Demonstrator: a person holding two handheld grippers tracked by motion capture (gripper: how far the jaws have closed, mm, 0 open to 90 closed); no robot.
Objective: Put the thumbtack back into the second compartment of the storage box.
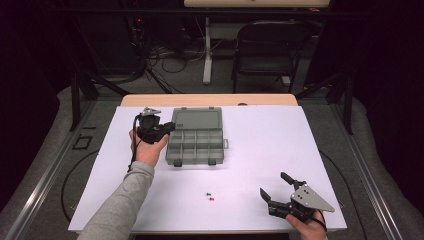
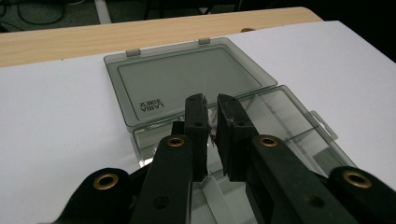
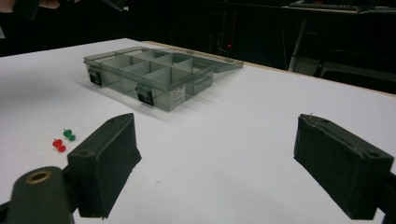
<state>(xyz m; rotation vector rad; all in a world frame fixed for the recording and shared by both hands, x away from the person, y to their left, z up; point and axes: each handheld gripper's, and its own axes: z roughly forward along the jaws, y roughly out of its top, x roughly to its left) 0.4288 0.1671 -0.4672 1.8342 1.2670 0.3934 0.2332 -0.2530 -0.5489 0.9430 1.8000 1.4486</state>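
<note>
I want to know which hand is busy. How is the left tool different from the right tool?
The left tool has its jaws nearly closed, while the right tool has its jaws spread wide. The left tool sits at the open clear box; the right tool is near the table's front edge, away from it. The right tool carries a grey three-cornered plate on top. Both have black jaws and are held in a hand.

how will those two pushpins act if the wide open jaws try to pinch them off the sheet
The red pushpin and green pushpin lie on their sides, so they will probably roll or skid when nudged. They look tiny beside the right gripper pads, so likely light and easy to drop.
</note>
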